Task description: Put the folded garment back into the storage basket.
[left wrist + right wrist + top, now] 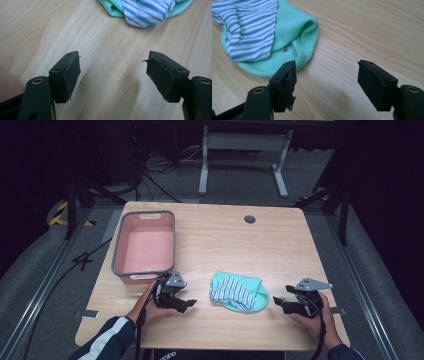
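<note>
A mint green knitted cloth [252,296] lies crumpled near the table's front middle, with a blue and white striped cloth [231,291] bunched on top of it. My left gripper [188,303] sits low over the wood just left of the pile, jaws open and empty; the striped cloth [147,11] and green cloth [110,7] lie beyond its tips. My right gripper [278,301] hovers just right of the pile, open with nothing between its pads; the green cloth [294,40] and striped cloth [249,27] lie ahead to its left.
A pink bin with a grey rim [116,254] stands empty at the table's left side, right behind the left hand. A round cable hole [249,219] sits at the back. The table's front edge [210,347] runs close under both hands.
</note>
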Demonstrator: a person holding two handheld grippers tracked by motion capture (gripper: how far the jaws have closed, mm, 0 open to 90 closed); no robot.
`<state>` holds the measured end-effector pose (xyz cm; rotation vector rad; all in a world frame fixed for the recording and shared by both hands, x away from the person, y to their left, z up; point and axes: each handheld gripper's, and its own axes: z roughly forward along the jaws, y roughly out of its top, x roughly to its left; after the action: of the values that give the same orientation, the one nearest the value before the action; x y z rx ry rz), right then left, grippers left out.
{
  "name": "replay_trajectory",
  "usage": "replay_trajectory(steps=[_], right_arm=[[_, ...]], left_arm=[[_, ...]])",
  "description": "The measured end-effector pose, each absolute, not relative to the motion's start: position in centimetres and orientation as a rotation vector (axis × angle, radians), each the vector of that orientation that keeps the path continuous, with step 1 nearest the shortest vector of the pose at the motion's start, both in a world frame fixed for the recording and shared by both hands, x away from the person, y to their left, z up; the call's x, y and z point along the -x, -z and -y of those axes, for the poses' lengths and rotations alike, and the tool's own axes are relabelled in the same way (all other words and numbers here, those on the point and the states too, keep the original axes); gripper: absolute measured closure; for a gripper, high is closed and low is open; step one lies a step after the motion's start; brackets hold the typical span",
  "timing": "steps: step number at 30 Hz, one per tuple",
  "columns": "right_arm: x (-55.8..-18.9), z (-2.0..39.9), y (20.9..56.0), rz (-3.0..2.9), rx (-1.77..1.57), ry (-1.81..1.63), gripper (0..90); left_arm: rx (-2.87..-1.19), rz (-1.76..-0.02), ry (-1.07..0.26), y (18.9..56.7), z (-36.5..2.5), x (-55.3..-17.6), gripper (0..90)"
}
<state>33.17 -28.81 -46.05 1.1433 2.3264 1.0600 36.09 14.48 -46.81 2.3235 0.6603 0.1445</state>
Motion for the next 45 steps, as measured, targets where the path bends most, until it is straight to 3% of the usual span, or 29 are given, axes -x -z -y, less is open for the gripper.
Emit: replay_trajectory(steps=[9, 14, 18, 25, 31, 45], right_arm=[[-33.0, 28.1, 46.2, -2.353, -1.119, -1.065, 34.5], [-33.1, 27.8, 46.3, -2.374, -1.107, -1.055, 34.8], [-33.3, 27.6, 46.1, -2.372, -1.112, -1.064, 35.3], [-34.4, 25.5, 45.6, -2.371, -1.092, -1.079, 37.3], [-35.5, 23.6, 45.7, -2.375, -1.113, -1.05, 37.9], [-36.3, 21.9, 47.5, -2.363, -1.24, -0.932, 31.9]], left_arm=[[-2.253, -0.507, -0.268, 44.2, -12.9, -34.4, 29.2], [-2.225, -0.569, -0.289, 42.9, -11.7, -36.4, 27.9], [-2.257, -0.653, -0.274, 43.5, -10.9, -38.7, 27.6], [-2.311, -0.616, -0.254, 45.0, -8.4, -40.0, 31.2], [-2.295, -0.688, -0.228, 46.1, -7.5, -42.1, 31.2], [-2.306, -0.692, -0.199, 47.8, -6.2, -41.6, 25.7]])
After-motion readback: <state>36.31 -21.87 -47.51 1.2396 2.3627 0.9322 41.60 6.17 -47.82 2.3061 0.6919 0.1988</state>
